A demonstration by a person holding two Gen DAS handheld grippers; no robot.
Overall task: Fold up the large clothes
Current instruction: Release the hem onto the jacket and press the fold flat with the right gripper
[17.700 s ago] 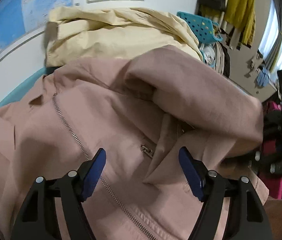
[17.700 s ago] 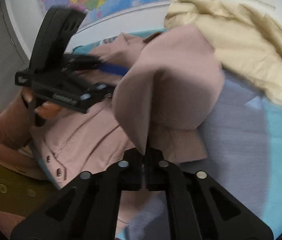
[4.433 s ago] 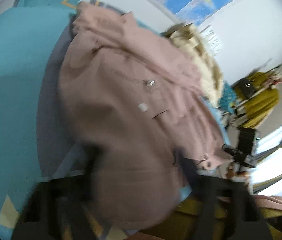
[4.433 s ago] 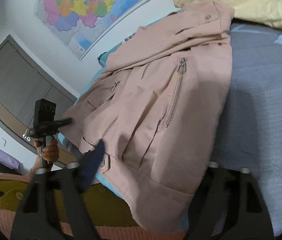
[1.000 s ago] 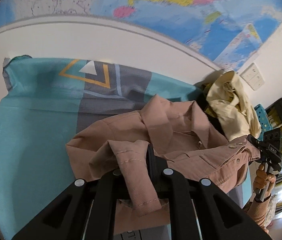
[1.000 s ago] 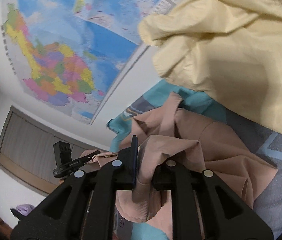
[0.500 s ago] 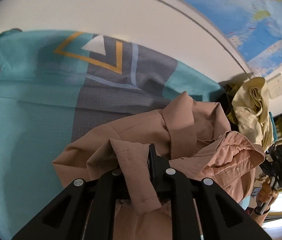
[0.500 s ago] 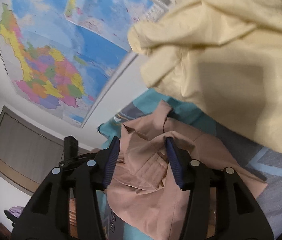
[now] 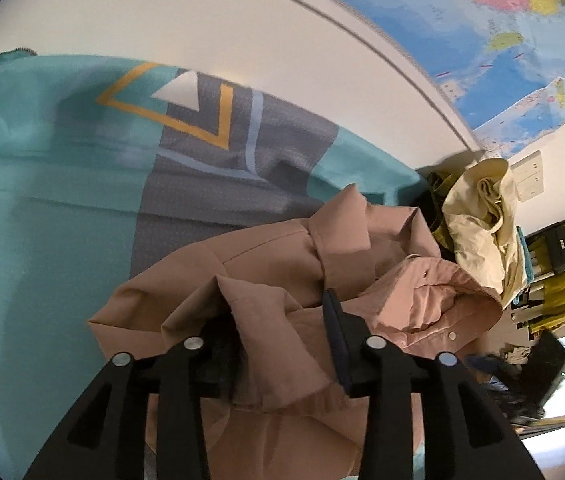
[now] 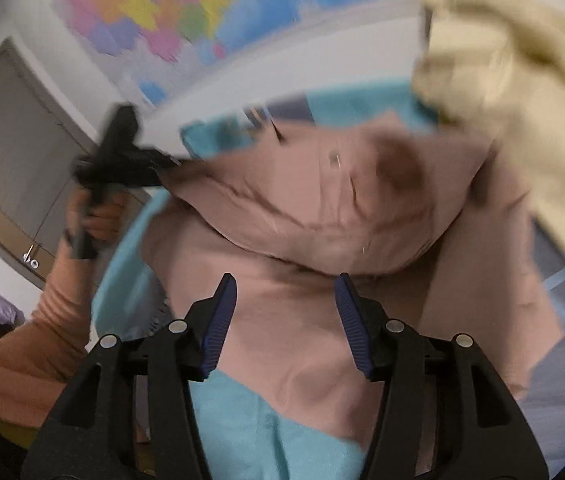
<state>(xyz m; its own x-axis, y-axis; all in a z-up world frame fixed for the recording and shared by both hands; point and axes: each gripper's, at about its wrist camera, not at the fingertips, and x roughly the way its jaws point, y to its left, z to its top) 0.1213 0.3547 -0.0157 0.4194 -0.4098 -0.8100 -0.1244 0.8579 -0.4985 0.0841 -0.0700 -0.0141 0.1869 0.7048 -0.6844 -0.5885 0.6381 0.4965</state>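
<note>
A dusty-pink jacket (image 9: 282,264) lies bunched and folded over on the teal and grey bed cover (image 9: 42,208). My left gripper (image 9: 278,316) is open, with a flap of the jacket hem lying loose between its fingers. In the right wrist view the jacket (image 10: 322,200) is blurred. My right gripper (image 10: 284,300) is open and empty, just above the jacket's near part. The left gripper (image 10: 122,160) shows there at the jacket's left end.
A cream-yellow garment (image 9: 482,216) is heaped at the jacket's far right end, also in the right wrist view (image 10: 522,80). A wall with maps (image 9: 462,20) runs behind the bed. Hanging clothes and a bag (image 9: 562,248) stand at the far right.
My left gripper has opened and let go of the jacket hem. My right gripper has opened wider and pulled back from the jacket, which now lies folded over on the bed.
</note>
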